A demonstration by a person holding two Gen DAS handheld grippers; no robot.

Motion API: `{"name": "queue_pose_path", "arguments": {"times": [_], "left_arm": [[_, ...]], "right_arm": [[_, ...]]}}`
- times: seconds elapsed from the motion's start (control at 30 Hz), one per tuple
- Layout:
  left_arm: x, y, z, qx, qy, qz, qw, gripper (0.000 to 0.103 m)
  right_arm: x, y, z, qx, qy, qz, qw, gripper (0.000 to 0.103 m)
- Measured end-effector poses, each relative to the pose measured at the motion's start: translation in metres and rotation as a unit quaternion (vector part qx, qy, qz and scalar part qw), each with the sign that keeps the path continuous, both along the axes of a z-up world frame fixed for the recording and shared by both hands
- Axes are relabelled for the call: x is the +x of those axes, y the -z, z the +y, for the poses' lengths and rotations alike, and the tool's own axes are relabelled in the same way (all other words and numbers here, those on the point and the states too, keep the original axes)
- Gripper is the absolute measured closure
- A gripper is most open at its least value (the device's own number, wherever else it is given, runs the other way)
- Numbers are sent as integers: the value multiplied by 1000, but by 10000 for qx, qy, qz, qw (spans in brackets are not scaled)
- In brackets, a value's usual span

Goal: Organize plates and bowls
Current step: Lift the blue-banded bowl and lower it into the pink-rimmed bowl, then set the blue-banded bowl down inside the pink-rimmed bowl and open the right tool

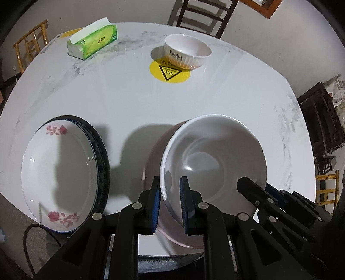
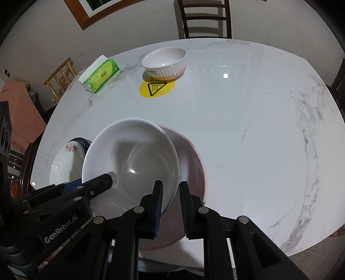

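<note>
A large white bowl [image 1: 215, 155] is held over a pink bowl [image 1: 155, 155] near the table's front edge. My left gripper [image 1: 170, 204] is shut on the white bowl's left rim. My right gripper [image 2: 170, 206] is shut on its right rim; it also shows in the left wrist view [image 1: 254, 189]. The white bowl [image 2: 131, 159] sits tilted above the pink bowl [image 2: 194, 163]. A rose-patterned white plate [image 1: 60, 172] lies on a dark-rimmed plate [image 1: 103, 159] at the left. A small ribbed white bowl [image 1: 186, 52] stands at the back.
A green tissue box [image 1: 92, 41] lies at the back left of the white marble table [image 1: 129, 103]. A yellow hot-surface sticker [image 1: 170, 72] lies by the small bowl. Wooden chairs [image 1: 202, 15] stand around the table.
</note>
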State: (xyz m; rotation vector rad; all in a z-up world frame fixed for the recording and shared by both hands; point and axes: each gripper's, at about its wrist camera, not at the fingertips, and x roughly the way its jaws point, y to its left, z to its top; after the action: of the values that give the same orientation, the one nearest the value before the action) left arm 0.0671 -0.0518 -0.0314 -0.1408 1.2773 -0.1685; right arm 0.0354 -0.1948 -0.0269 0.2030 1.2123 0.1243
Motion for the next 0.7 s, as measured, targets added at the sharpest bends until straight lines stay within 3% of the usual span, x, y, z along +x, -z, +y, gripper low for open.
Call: {"name": "queue_pose_path", "arguments": {"times": [0.7], "left_arm": [[4,11,-10,214,95,147,9996,85]], "right_arm": [[2,5,3,-180,-59,89,9998,84]]}}
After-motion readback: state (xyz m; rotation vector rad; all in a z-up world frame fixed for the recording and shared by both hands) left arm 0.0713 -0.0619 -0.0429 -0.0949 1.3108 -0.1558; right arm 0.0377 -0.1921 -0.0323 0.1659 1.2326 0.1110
